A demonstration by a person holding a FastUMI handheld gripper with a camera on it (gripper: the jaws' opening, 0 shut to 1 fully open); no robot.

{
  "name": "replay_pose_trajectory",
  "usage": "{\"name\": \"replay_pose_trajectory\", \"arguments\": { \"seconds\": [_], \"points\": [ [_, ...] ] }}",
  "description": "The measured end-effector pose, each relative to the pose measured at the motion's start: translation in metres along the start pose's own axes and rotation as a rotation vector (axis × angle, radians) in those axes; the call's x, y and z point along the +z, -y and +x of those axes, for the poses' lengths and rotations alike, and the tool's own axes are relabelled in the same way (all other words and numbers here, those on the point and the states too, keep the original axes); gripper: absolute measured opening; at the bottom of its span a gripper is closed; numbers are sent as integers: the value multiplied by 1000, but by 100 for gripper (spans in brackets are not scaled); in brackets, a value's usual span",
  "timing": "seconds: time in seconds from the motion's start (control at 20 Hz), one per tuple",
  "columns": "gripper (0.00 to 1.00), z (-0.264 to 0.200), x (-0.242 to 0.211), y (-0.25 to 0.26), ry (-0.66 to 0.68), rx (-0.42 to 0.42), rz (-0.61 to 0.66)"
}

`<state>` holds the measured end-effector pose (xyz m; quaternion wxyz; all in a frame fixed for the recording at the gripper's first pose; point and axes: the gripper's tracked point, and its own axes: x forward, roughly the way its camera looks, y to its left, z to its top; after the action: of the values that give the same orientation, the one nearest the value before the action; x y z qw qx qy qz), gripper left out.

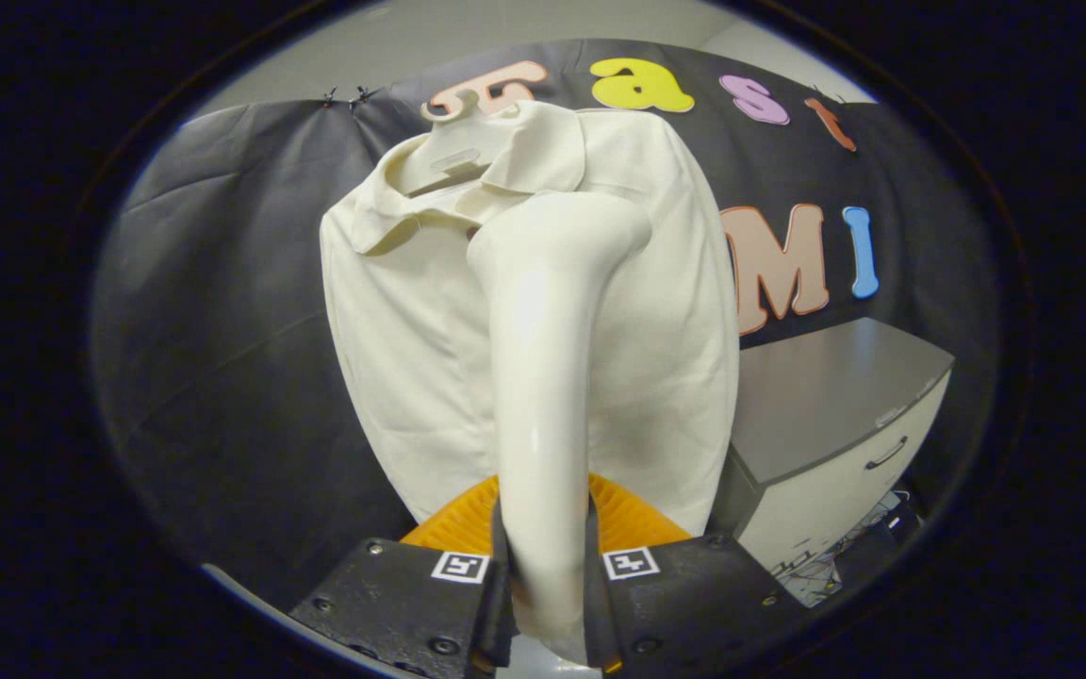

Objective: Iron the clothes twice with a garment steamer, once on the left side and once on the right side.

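Garment steamer (548, 377): handle clamped between the closed jaws of the gripper (543, 585), head raised at centre frame against the hanging cream shirt (411, 330) (near the collar). Passes completed: cannot tell; both sides seemingly remain.

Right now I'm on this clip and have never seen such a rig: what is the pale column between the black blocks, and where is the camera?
The camera rides on a hand-held gripper and looks forward along its two black fingers. The pale column is the garment steamer; both fingers press on its handle, so it is held. Its head sits at the top, near the chest of a cream polo shirt hanging on a hanger against the black cloth wall. Orange parts show just ahead of the fingers. Beside the shirt stands a cabinet with a grey top and a drawer handle.
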<state>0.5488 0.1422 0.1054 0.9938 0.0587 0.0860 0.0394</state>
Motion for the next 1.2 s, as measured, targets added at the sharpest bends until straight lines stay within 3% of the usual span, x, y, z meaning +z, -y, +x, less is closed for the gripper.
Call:
{"name": "replay_pose_trajectory", "arguments": {
  "seconds": [0.5,0.95,1.2],
  "points": [
    [30,67,-32,18,-82,38,-7],
    [30,79,-100,34,-199,55,82],
    [30,74,-150,34,-286,68,67]
  ]
}}
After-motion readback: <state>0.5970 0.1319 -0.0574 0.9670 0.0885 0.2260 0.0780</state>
